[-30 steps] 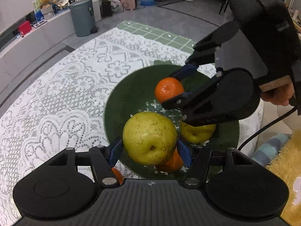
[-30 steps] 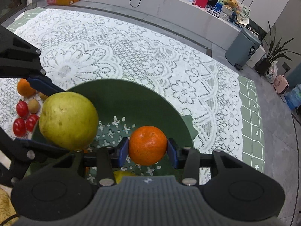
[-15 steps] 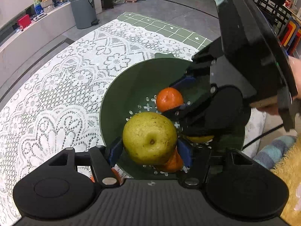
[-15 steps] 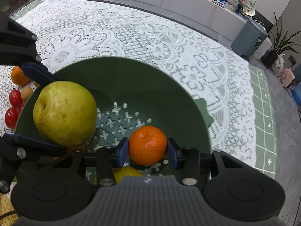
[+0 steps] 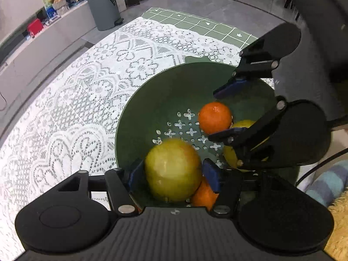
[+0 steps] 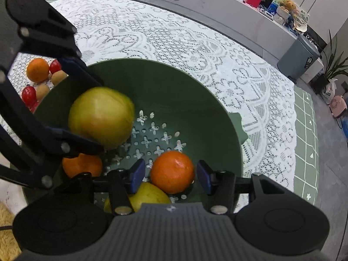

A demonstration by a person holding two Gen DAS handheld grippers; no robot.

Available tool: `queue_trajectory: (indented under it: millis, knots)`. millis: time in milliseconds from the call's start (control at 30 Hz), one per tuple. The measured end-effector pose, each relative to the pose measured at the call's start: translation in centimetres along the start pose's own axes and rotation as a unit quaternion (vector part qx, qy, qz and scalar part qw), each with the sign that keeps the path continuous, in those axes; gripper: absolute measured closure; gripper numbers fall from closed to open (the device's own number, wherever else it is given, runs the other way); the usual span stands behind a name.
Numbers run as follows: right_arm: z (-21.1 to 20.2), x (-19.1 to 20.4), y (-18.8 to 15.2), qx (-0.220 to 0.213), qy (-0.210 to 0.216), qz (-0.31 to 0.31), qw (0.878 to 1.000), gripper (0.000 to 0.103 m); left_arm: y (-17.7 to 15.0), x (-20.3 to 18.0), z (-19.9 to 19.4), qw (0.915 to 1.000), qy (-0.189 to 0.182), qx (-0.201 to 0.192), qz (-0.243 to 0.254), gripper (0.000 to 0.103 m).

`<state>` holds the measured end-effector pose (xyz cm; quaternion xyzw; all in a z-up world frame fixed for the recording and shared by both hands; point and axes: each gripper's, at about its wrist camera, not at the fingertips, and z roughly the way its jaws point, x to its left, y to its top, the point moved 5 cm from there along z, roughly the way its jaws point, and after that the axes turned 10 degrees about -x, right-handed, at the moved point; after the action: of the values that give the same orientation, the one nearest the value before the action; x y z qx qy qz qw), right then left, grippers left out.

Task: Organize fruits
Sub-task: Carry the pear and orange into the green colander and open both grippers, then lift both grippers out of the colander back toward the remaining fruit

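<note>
Even daylight, fisheye warp, motion-blurred pear point(image 5: 173, 169)

A big yellow-green pear point(image 5: 173, 169), blurred, sits low inside the dark green perforated bowl point(image 5: 139, 113). An orange point(image 6: 172, 171) rests on the bowl's holed floor, touching a yellow fruit point(image 6: 150, 195). A second orange point(image 6: 82, 165) lies under the pear. More small fruits point(image 6: 38, 69) lie outside on the lace-covered bench.

A home living area: lace tablecloth point(image 5: 71, 100), pedal bin point(image 5: 104, 7), potted plant point(image 6: 332, 65).

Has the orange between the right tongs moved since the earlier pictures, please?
Yes. The orange has gone down into the green colander, and the right tongs have opened off it.
</note>
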<state>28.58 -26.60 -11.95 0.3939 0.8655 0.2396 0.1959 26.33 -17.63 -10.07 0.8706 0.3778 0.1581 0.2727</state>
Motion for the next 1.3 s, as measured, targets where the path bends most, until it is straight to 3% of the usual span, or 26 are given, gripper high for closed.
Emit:
queue_trajectory:
  millis: [333, 533, 600, 800, 1067, 1300]
  knots:
    - [-2.7, 0.4, 0.1, -0.029, -0.006, 0.001, 1.000, 0.047, 0.6, -0.3, -1.9, 0.9998, 0.017, -0.014, 0.006, 0.040]
    - [-5.7, 1.0, 0.8, -0.065, -0.026, 0.020, 0.997, 0.042, 0.9, -0.9, -5.4, 0.9980, 0.044, -0.042, 0.016, 0.040]
    - [-7.0, 1.3, 1.1, -0.080, -0.035, 0.032, 0.996, 0.037, 0.9, -1.1, -6.8, 0.9971, 0.054, -0.051, 0.015, 0.040]
    - [-10.6, 3.1, 1.3, -0.128, -0.049, 0.065, 0.988, 0.037, 0.7, -1.7, -10.5, 0.9934, 0.080, -0.083, 0.007, 0.039]
    - [-13.4, 6.5, 1.0, -0.182, -0.060, 0.145, 0.971, 0.037, -1.5, -0.9, -14.4, 0.9853, 0.112, -0.122, -0.045, 0.039]
    - [-13.3, 11.0, 0.3, -0.206, -0.047, 0.231, 0.950, 0.037, -6.1, 2.1, -17.8, 0.9681, 0.140, -0.168, -0.123, 0.039]
